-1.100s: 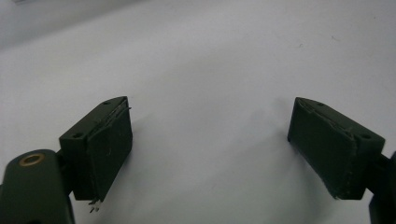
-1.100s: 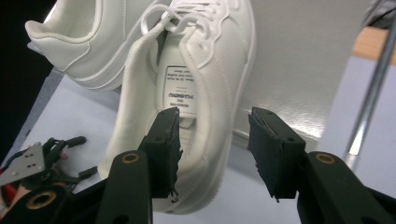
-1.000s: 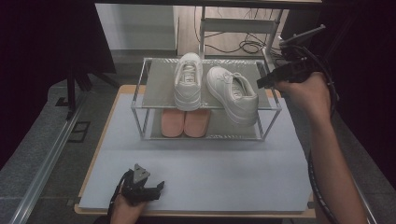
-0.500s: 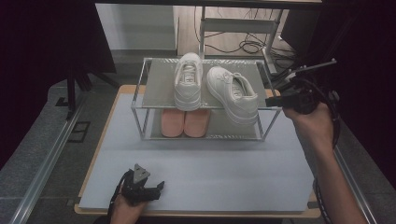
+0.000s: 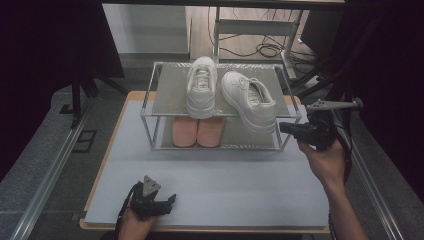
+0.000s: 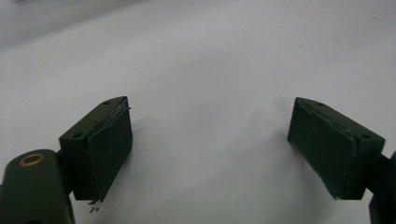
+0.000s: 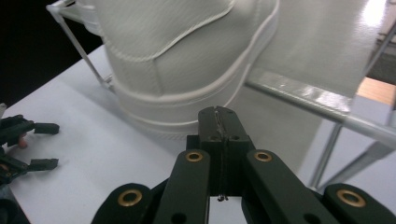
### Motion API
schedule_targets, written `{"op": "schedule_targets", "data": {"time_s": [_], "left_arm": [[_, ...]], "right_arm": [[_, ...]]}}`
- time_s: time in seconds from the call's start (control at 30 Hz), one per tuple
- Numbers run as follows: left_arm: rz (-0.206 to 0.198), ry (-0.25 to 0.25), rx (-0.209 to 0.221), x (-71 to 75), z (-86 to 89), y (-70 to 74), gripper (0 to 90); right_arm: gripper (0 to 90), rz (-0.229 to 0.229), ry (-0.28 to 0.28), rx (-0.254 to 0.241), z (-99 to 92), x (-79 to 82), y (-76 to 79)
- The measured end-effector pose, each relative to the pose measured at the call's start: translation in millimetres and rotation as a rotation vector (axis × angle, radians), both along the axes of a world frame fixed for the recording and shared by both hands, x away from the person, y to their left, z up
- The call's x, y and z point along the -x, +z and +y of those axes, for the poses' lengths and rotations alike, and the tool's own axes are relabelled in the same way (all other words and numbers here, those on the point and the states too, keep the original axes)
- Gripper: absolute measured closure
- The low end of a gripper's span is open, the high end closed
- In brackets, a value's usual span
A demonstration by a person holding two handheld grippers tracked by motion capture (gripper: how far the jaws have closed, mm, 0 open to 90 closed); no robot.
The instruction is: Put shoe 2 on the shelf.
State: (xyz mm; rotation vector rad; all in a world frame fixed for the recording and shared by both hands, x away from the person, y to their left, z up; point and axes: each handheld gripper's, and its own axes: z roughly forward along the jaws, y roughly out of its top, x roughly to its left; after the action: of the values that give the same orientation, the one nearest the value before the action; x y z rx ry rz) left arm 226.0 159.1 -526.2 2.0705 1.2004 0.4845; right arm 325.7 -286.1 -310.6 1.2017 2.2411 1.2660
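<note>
Two white sneakers, one point(image 5: 201, 87) and the other point(image 5: 249, 100), stand on the top shelf of a metal rack point(image 5: 170, 90). A pink pair of shoes point(image 5: 197, 131) lies beneath them. My right gripper point(image 5: 283, 127) hovers at the rack's front right corner. Its jaws have just been closing and now meet with nothing between them. In the right gripper view its tips point(image 7: 219, 112) point at the nearer sneaker's side point(image 7: 177, 56), just short of it. My left gripper point(image 5: 171, 204) rests low at the table's near left, open and empty point(image 6: 210, 106).
The rack's top rail point(image 7: 299, 93) runs right of my right jaws. A pale mat point(image 5: 225, 185) covers the wooden table in front of the rack. My left gripper point(image 7: 46, 145) appears far off in the right gripper view. Cables point(image 5: 260, 50) lie on the floor behind.
My right hand has come down and toward the near side, from beside the rack's top back right to its front right corner, and its jaws have shut. The left gripper has stayed put.
</note>
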Motion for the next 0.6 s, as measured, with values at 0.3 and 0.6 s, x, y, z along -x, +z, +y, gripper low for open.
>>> {"op": "schedule_targets", "data": {"time_s": [0.3, 0.6], "left_arm": [[0.000, 0.000, 0.000, 0.0, 0.0, 0.0, 13.9], [0.000, 0.000, 0.000, 0.0, 0.0, 0.0, 13.9]], "right_arm": [[90.0, -0.072, 0.002, -0.025, 4.6, 7.9, -17.9], [90.0, -0.085, 0.005, -0.054, 5.1, 8.7, -20.7]]}}
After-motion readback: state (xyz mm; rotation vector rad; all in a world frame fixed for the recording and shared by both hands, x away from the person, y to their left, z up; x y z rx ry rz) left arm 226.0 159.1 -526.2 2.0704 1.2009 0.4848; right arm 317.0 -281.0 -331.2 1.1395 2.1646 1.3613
